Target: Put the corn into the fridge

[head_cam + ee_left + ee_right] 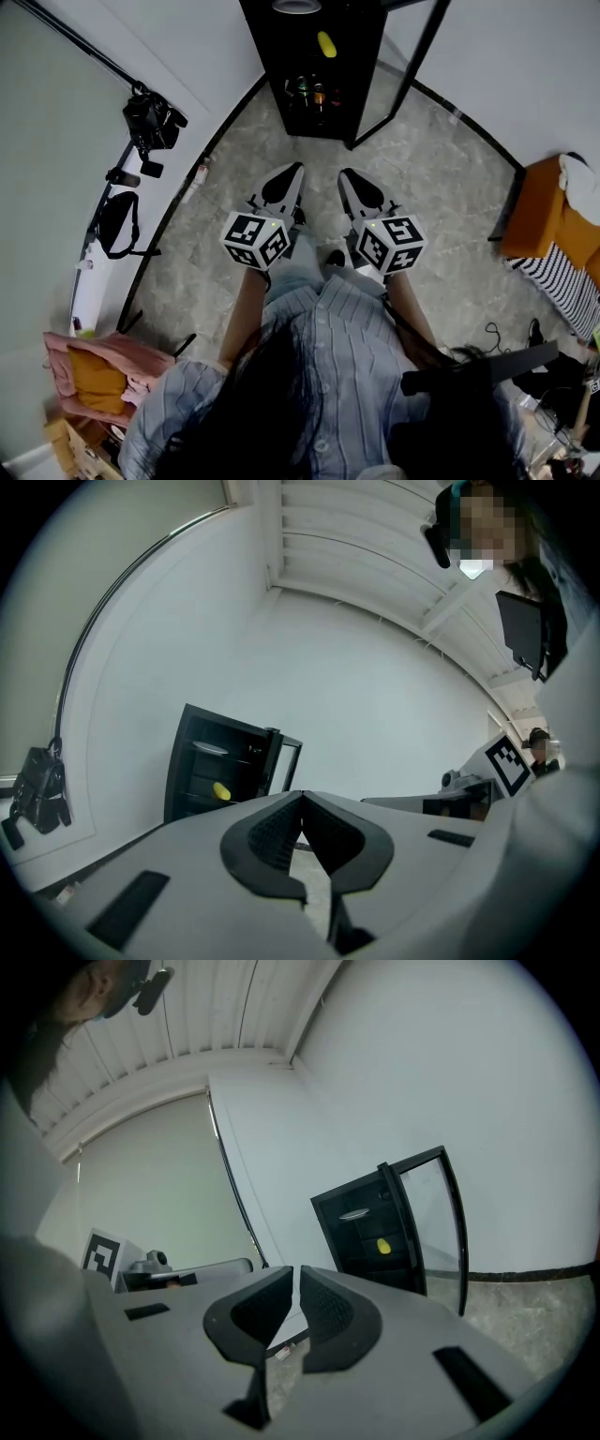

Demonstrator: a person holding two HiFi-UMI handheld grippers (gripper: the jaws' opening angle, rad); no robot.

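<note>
Both empty on my end: left gripper [296, 171] jaws pressed together, right gripper [345, 176] same. The corn [326, 44] sits on a shelf inside the black fridge [264, 56], glass door [417, 56] swung open. I see both grippers well short of it, over the floor [225, 244].

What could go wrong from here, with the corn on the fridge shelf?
The door stands open while the left gripper and right gripper are shut, empty and away from the fridge; it may get left open. The corn lies loose inside, so a hard door swing might roll it off.
</note>
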